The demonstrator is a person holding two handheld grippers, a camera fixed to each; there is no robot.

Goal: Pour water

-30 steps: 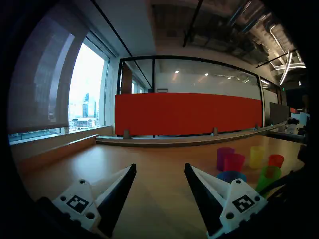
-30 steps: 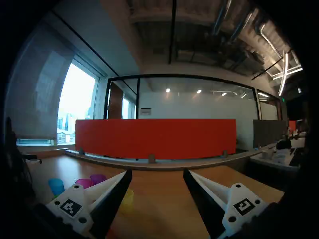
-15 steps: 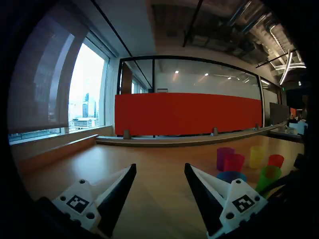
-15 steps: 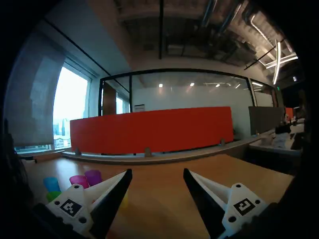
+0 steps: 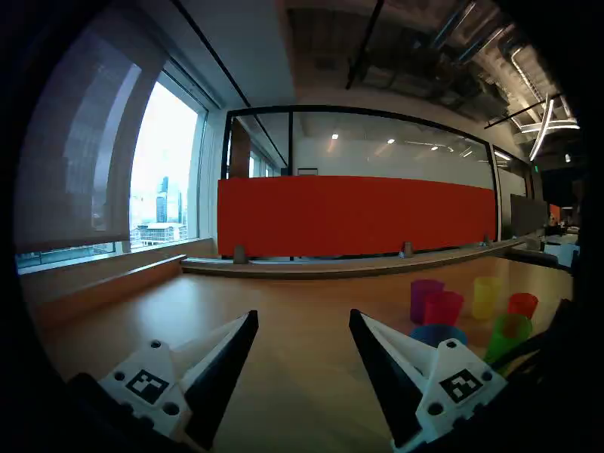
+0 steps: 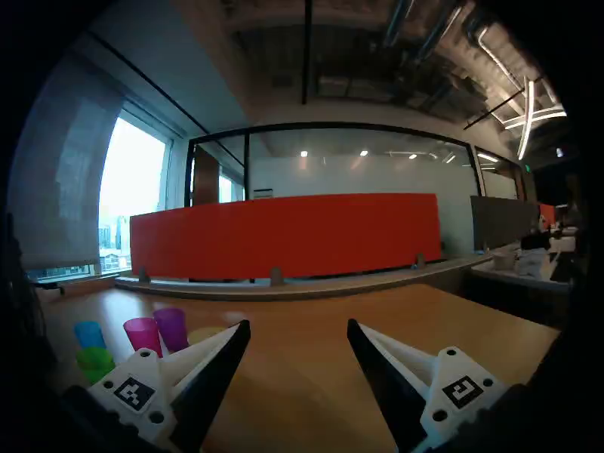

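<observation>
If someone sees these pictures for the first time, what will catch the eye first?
The long red partition at the far edge of the wooden table catches the eye first. Next come the coloured cups clustered on the table, at the right in the left gripper view. The bright window on the left wall also stands out.
</observation>
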